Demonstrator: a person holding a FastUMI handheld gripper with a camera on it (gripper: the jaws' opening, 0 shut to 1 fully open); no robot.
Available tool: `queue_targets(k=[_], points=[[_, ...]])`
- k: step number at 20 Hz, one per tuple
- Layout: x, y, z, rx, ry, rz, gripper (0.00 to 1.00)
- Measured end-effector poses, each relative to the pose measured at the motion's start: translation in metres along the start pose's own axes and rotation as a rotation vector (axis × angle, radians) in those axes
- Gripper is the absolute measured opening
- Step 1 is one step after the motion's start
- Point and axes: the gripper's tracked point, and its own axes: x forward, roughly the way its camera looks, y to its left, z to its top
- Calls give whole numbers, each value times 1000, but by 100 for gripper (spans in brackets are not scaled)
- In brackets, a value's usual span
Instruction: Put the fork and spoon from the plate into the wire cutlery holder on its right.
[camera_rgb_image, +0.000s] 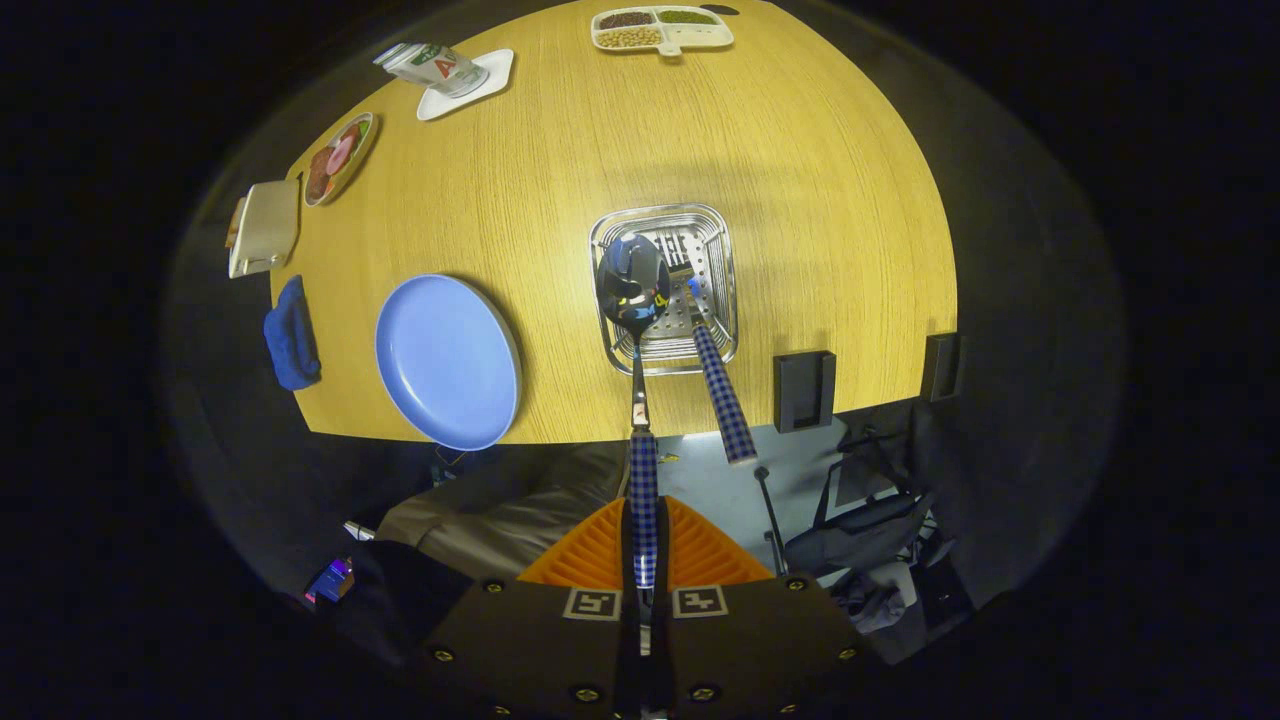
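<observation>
The tool (643, 560) is clamped on the spoon (635, 300), both fingers (590, 550) pressing the checked handle between them. The spoon runs straight ahead from the fingers, its bowl over the open top of the holder (722, 262), at the holder's left side. Whether the bowl touches the holder cannot be told.

The fork (715, 370) stands in the holder just right of the spoon, tines down inside, its checked handle leaning out over the near rim.

The plate (447, 360) lies left of the holder on the wooden surface (800, 180), with nothing on it. A blue cloth (291, 335) sits beyond the plate's left side, at the surface's edge. Farther off are a box (265, 227), a small dish of food (339, 158), a carton on a coaster (440, 68), and a divided tray (662, 28) at the far edge.
</observation>
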Motion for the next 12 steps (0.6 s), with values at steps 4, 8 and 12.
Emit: queue_targets(k=[4,8,12], points=[[15,1,10,22,26,6,4],[21,-4,14,33,57,-10,4],[26,-9,17,32,89,-29,4]])
